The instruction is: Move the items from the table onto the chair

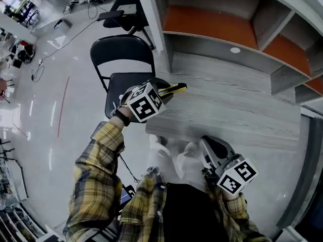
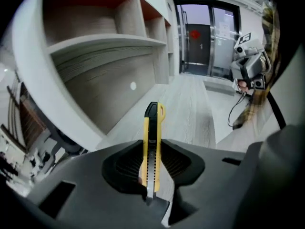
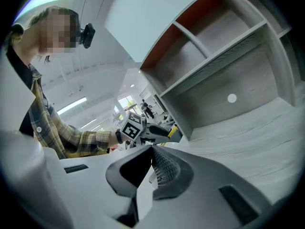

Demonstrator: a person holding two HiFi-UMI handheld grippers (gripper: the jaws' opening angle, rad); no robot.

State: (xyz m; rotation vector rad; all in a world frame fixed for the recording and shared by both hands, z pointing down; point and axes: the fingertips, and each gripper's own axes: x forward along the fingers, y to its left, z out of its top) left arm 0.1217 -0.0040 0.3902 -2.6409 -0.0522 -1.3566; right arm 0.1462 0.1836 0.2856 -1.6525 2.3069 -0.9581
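From the head view, the left gripper sits just up and left of centre, clamped on a yellow knife whose free end points toward 3 o'clock. It hangs where the seat of the black chair meets the left end of the grey table. The right gripper is at 5 o'clock, near the table's front edge and well apart from the left one. A shelf with orange back panels runs along the table's far side from 12 to 3 o'clock. Both arms wear yellow plaid sleeves. The left gripper view shows what the head view cannot: the left gripper has its jaws pressed on the knife from both sides. The knife's black slider faces the camera and its end stands toward 12 o'clock over the table. The right gripper appears at 2 o'clock, and a dark door lies at 1 o'clock. The chair is out of this view. The right gripper view alone settles its own state: the right gripper has its jaws together with nothing between them. Just above its jaws is the left gripper with the knife's yellow tip. The shelf fills 1 to 3 o'clock, and a sleeve lies at 9 o'clock.
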